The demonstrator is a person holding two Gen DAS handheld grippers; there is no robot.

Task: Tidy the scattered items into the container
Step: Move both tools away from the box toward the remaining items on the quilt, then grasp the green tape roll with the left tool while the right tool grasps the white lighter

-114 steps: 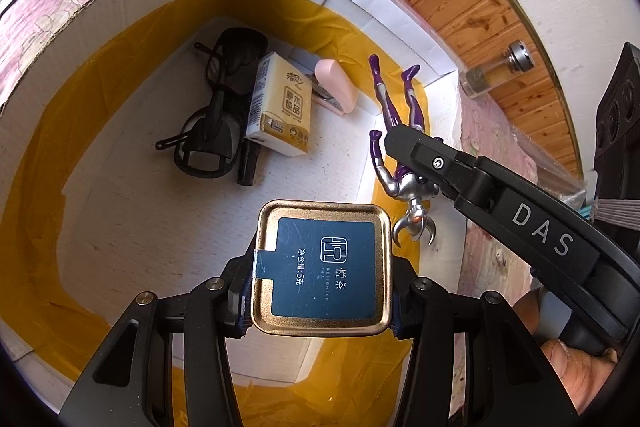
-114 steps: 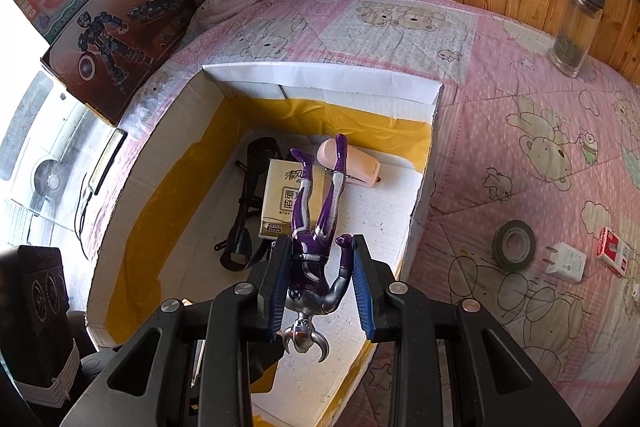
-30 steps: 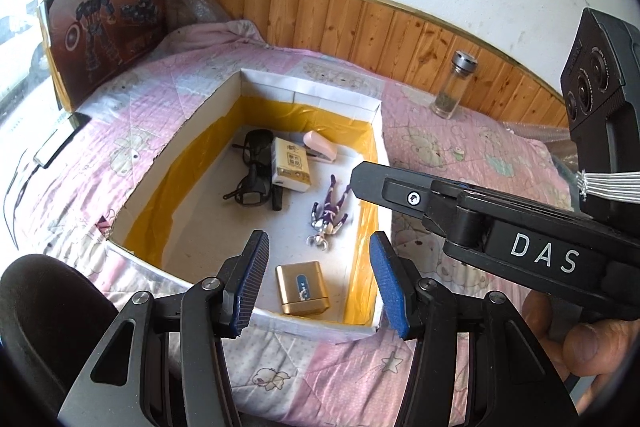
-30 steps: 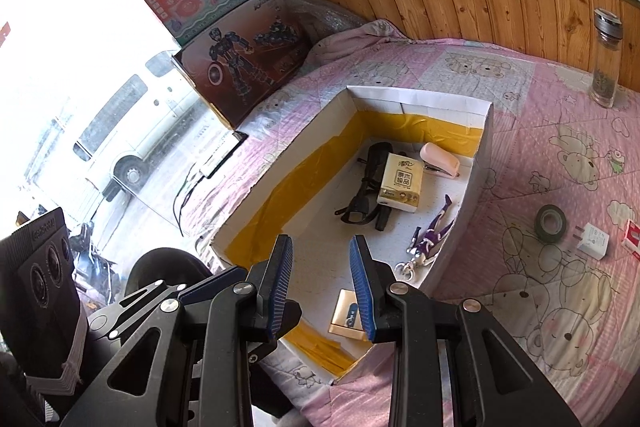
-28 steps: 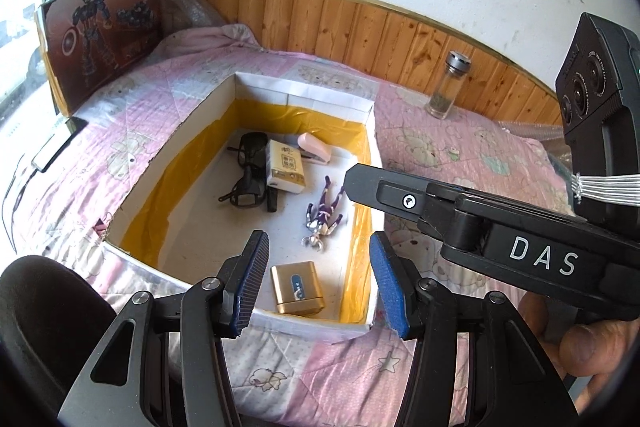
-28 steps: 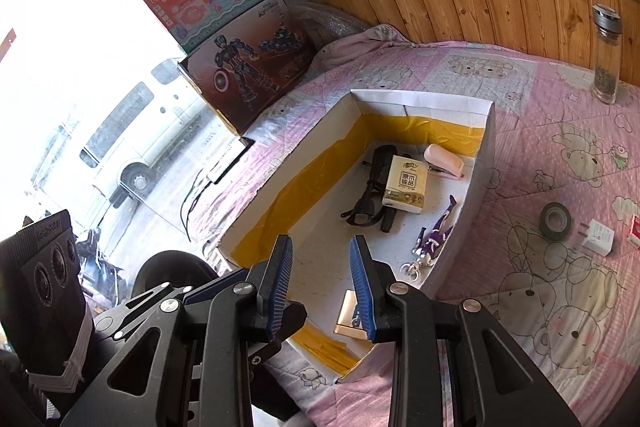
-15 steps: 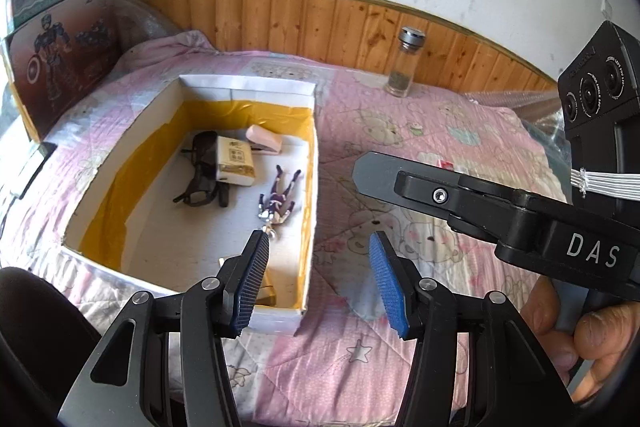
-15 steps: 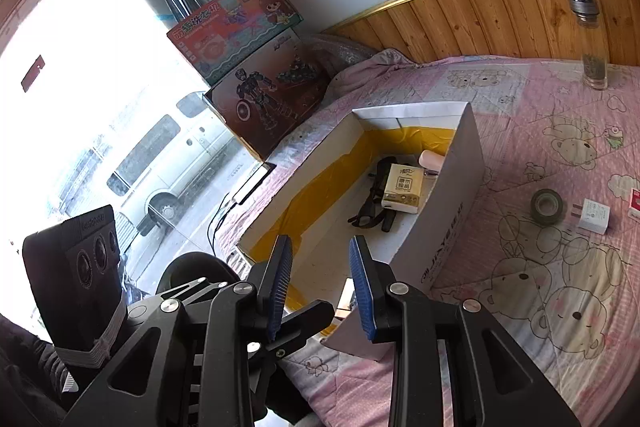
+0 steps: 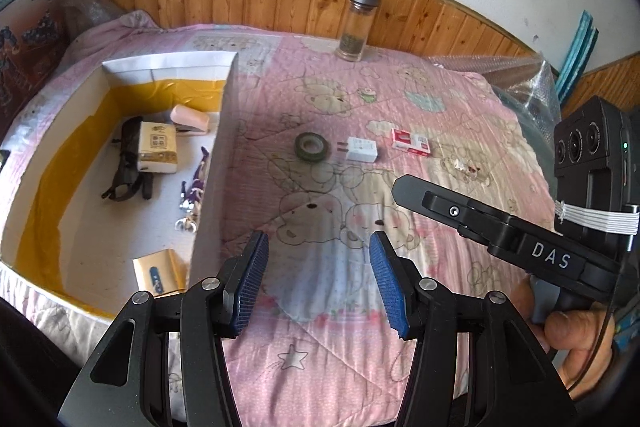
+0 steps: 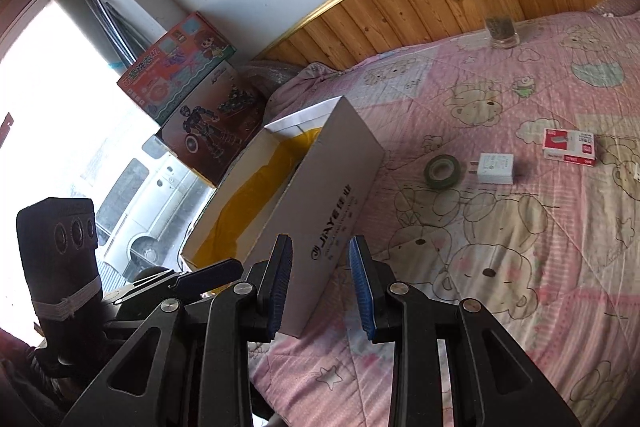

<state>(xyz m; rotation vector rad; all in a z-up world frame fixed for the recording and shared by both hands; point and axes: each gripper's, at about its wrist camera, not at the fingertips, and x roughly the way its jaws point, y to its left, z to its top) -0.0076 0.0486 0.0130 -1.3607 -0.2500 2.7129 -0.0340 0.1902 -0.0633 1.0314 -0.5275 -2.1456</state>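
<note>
A white cardboard box [image 9: 212, 155] [image 10: 320, 211] with yellow tape inside sits on the left of the pink quilt. In it lie a gold tin [image 9: 158, 273], a purple toy figure [image 9: 196, 183], a tissue pack [image 9: 157, 147], a pink stapler [image 9: 190, 119] and black goggles [image 9: 128, 163]. On the quilt to its right lie a dark tape roll [image 9: 311, 146] [image 10: 443, 171], a white plug adapter [image 9: 360, 149] [image 10: 495, 167] and a red-and-white staple box [image 9: 411, 142] [image 10: 570, 146]. My left gripper [image 9: 316, 277] is open and empty above the quilt. My right gripper [image 10: 320, 287] is open and empty near the box's wall.
A glass bottle [image 9: 356, 25] [image 10: 490, 7] with a metal cap stands by the wooden headboard. Toy boxes [image 10: 192, 99] lean at the window on the left. Bubble wrap [image 9: 516, 75] lies at the right. A hand [image 9: 568, 339] holds the right gripper.
Both grippers have swung to the right, away from over the box and out over the quilt. The tape roll, adapter and staple box have come into the left wrist view.
</note>
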